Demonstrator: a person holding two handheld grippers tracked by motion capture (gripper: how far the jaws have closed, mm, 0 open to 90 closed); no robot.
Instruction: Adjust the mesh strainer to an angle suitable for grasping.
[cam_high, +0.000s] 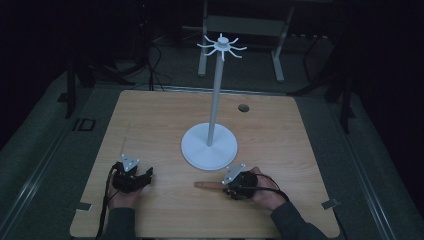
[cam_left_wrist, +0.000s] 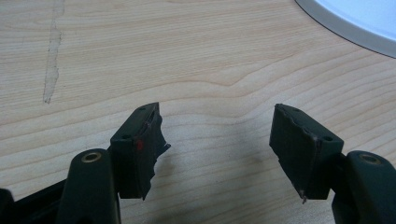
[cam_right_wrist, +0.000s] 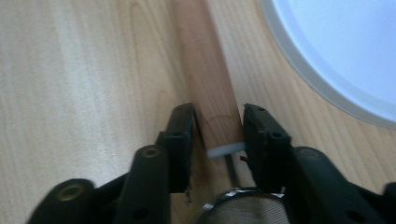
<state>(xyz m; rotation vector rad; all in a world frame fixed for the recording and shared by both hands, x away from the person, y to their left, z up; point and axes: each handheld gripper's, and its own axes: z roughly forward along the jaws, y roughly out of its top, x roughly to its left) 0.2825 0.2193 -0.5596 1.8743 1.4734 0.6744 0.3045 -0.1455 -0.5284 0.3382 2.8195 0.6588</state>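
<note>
Right claw (cam_right_wrist: 218, 128) first: its two black jaws sit on either side of a wooden handle (cam_right_wrist: 205, 79), pressed against the wood or very nearly so, right where a thin white collar marks the end of the handle and a round metal part begins below it. I read that as a grip on the handle, though the last sliver of contact is hard to judge. The handle's long axis runs straight out ahead of the jaws, flat on the surface (cam_right_wrist: 70, 70). In the high view the same right claw (cam_high: 229, 186) points toward the left edge of the surface, and the wooden handle (cam_high: 206, 185) stretches leftward from it, parallel to the near edge. Just beyond it, toward the far edge, sits the round white base of the hook stand (cam_high: 209, 146), close but apart from the handle.

Left claw (cam_left_wrist: 217, 140): jaws spread wide, nothing between them but bare wood grain. In the high view the left claw (cam_high: 145, 175) rests near the near-left corner, well apart from the handle's free tip. So the right hand has the tool, and any lift has to clear that white base beside it.
</note>
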